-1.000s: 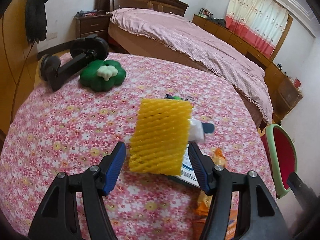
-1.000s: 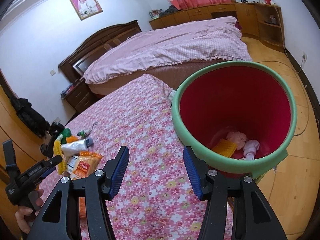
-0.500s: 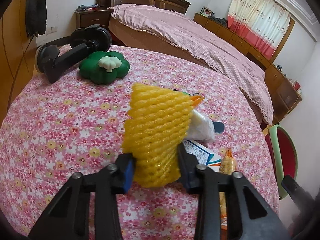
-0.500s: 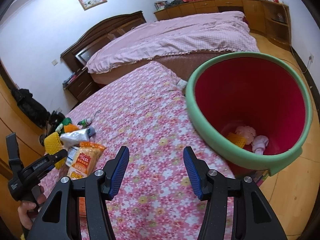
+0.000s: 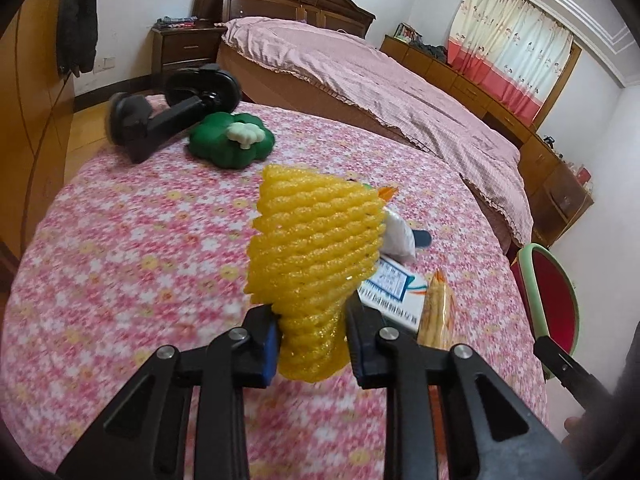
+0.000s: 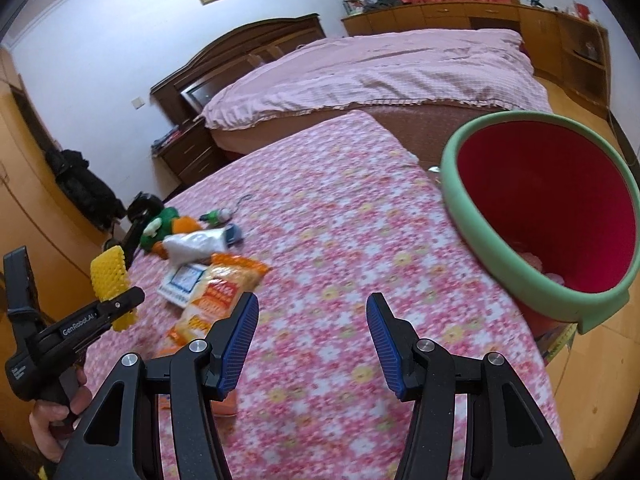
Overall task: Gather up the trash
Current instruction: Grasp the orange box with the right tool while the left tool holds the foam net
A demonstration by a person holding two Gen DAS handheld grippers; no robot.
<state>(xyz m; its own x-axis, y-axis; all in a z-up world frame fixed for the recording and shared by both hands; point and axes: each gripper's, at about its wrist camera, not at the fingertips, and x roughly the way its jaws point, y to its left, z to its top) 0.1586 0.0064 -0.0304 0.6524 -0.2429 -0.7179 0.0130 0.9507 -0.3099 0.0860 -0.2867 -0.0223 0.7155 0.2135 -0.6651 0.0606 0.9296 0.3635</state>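
— Yellow foam net (image 5: 316, 264): pinched at its lower end between the blue pads of the left gripper (image 5: 312, 346), jaws closed tight on it, long axis running up and away from the fingers, flared top leaning a little left. Lifted clear of the flowered tablecloth (image 5: 132, 248), by the look of it.

— And relative to the bin?

— Red bin with the green rim (image 6: 532, 216) off to the right, past the table's far edge, well apart from the net. Seen from the left wrist as a sliver at the right margin (image 5: 548, 304) (mouth tilted toward the table). So: carry rightward, across the remaining litter.

— Nearer hand?

— Left, obviously, already holding it. Right gripper (image 6: 312, 338) spread wide, nothing between its pads, hovering over the cloth between the litter and the bin.

— Still lying on the table?

— Orange snack bag (image 6: 218, 296), white-and-blue box (image 6: 182, 282), white crumpled pouch (image 6: 198, 242), all just beside one another, below and right of the net. Green plush (image 5: 232, 144) and black stand (image 5: 168, 116) farther back (probably not trash).

— Risk?

— Soft foam, light grip point low down; likely to flop or slip on a quick swing.
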